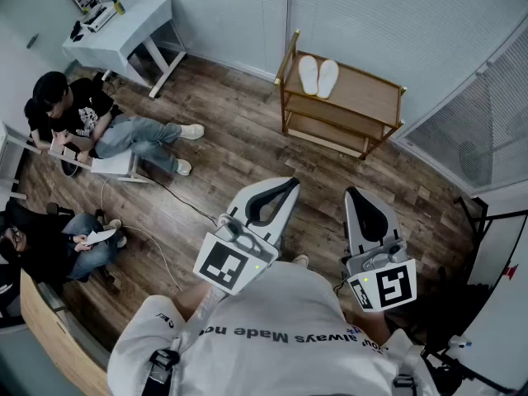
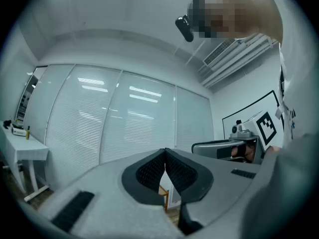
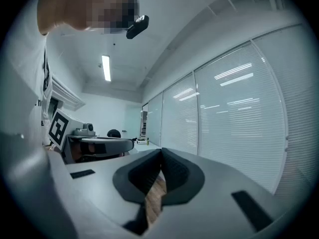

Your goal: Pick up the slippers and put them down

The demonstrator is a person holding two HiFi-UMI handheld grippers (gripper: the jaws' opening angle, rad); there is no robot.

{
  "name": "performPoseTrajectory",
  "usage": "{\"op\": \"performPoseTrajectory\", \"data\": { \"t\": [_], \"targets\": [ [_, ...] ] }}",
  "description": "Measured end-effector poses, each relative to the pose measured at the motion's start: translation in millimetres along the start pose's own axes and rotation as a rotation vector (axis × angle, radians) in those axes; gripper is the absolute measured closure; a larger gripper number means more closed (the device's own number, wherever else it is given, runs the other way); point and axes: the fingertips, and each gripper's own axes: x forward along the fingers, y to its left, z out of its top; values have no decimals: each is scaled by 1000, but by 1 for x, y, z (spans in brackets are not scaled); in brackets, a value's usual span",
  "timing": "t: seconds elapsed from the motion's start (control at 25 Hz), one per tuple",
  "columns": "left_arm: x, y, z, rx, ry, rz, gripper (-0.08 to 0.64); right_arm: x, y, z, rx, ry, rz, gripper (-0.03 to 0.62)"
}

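A pair of white slippers (image 1: 318, 76) lies side by side on the top board of a wooden shelf unit (image 1: 367, 97) against the far blinds. My left gripper (image 1: 289, 185) is held level near my body, well short of the shelf, with its jaws shut and nothing between them. Beside it, my right gripper (image 1: 355, 193) is also level, shut and empty. In the left gripper view the left gripper (image 2: 165, 153) has its pads meeting at the tips. In the right gripper view the right gripper (image 3: 161, 153) is closed the same way. Neither gripper view shows the slippers.
Two people sit at the left, one on a chair (image 1: 115, 165) and one lower down (image 1: 49, 246). A white desk (image 1: 124, 31) stands at the far left, and a cable (image 1: 157, 246) runs over the wooden floor. A fan (image 1: 474, 159) sits behind the right-hand blinds.
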Motion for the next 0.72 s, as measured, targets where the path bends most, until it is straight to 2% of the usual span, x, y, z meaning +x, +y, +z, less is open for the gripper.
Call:
{"op": "performPoseTrajectory", "data": {
  "t": [0.24, 0.44, 0.72],
  "targets": [
    [-1, 17, 2, 19, -6, -13, 549, 12, 0, 2, 11, -46, -28, 575],
    [-1, 34, 3, 13, -5, -9, 548, 25, -2, -2, 26, -38, -48, 575],
    [3, 51, 10, 46, -7, 4, 549, 41, -8, 1, 33, -45, -28, 577]
  ]
}}
